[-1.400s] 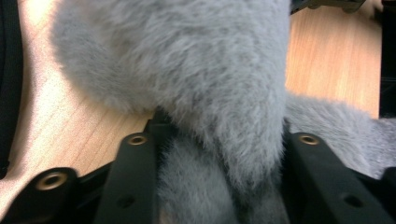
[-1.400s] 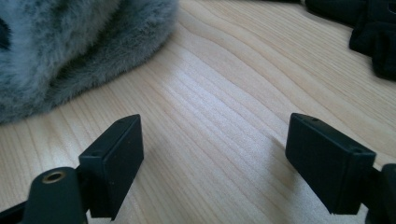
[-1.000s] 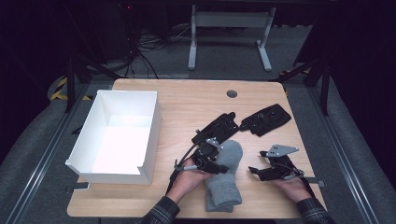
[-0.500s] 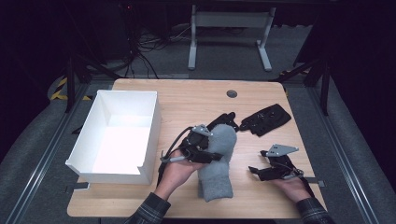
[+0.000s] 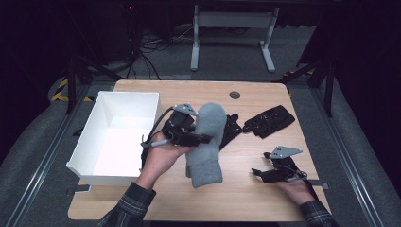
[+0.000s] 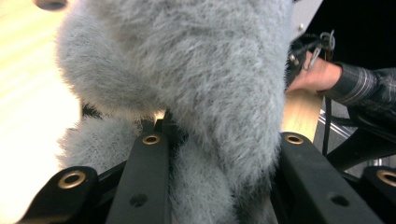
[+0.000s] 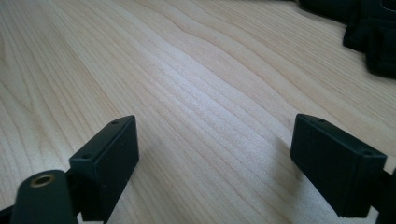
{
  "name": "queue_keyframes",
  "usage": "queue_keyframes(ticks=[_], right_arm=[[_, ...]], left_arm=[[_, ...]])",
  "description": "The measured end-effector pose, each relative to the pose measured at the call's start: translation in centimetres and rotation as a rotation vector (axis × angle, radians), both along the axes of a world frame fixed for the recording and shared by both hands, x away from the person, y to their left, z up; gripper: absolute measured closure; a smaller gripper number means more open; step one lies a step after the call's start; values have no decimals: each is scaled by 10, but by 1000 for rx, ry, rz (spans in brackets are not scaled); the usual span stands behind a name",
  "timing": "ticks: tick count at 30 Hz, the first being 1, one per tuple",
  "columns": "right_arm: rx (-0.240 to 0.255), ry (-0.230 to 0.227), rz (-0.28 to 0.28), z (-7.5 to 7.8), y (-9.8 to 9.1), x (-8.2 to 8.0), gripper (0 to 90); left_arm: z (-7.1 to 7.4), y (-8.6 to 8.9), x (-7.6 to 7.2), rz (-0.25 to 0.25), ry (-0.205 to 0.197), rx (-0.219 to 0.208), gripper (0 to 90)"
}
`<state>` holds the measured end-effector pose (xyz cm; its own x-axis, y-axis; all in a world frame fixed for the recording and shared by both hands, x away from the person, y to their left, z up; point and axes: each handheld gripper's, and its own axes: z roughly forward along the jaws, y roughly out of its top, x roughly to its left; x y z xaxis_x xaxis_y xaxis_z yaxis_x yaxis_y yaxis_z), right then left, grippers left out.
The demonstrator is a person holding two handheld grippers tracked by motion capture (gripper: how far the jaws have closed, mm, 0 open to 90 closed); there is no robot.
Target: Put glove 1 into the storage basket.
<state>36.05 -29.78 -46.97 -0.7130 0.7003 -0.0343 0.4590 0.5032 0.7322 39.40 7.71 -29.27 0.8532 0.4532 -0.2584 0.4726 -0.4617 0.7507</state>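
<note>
The left tool (image 5: pixel 201 138) has clamped the grey sock (image 5: pixel 205 142) and lifted it: a second ago the sock lay flat on the desk (image 5: pixel 246 198), now it hangs beside the white box (image 5: pixel 118 137) with its lower end just about at the wood. In the left gripper view, fluff bulges between both jaws. The right tool (image 5: pixel 259 173) rests open and empty near the desk's front edge. The box looks like the next stop.
</note>
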Motion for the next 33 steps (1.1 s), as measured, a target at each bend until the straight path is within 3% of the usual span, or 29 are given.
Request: queue_keyframes(ticks=[7,17,24,28,29,33], right_arm=[[0,-1,-2,0,0,0,160],[1,0,-12,0,0,0,160],[1,0,-14,0,0,0,160],[1,0,-15,0,0,1,160],[1,0,-15,0,0,1,160],[1,0,-17,0,0,1,161]], left_arm=[[33,37,8,52,-34,-11,691],[57,106,9,183,-57,1,691],[65,159,4,252,-53,-50,691],[67,187,-1,308,-60,-36,691],[67,187,-1,308,-60,-36,691],[51,209,0,350,-38,-19,690]])
